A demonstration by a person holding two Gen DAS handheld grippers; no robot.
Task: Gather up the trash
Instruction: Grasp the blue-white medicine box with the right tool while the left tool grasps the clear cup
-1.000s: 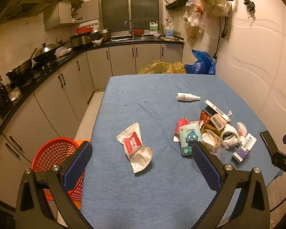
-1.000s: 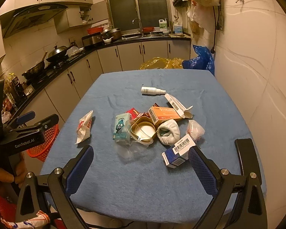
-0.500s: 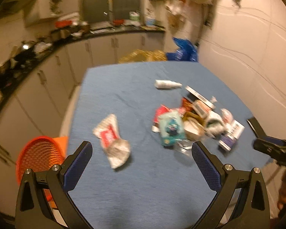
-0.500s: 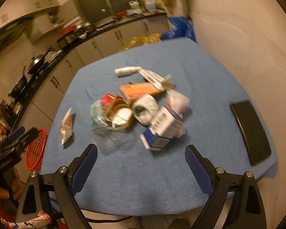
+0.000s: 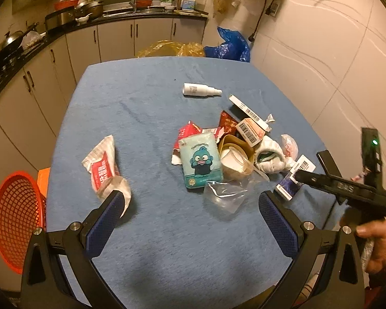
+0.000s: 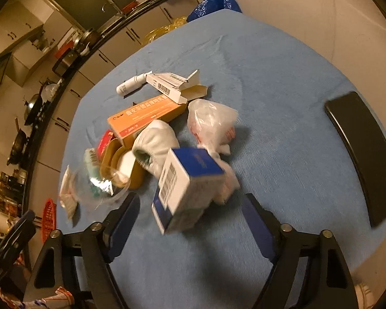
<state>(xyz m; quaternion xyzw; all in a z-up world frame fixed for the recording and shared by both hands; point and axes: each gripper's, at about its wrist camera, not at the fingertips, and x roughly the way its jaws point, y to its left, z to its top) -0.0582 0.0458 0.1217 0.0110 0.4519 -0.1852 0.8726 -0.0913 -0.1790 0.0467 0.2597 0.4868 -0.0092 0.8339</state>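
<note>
- A desk (image 5: 146,244) covered with a blue cloth carries scattered trash.
- A crumpled white and red wrapper (image 5: 106,168) lies alone near the left edge.
- A white spray bottle (image 5: 200,90) lies on its side toward the far edge.
- A heap sits toward the right edge: a teal packet with a cartoon face (image 5: 201,160), red sachets (image 5: 188,132), a tan round container (image 5: 235,157), a rolled white cloth (image 5: 269,156), clear plastic film (image 5: 226,195), an orange box (image 6: 146,118), a long white barcode box (image 6: 167,85) and a crumpled plastic bag (image 6: 212,123).
- A blue and white box (image 6: 186,188) rests at the heap's near side.
- A flat black object (image 6: 365,152) lies at the right edge.
</note>
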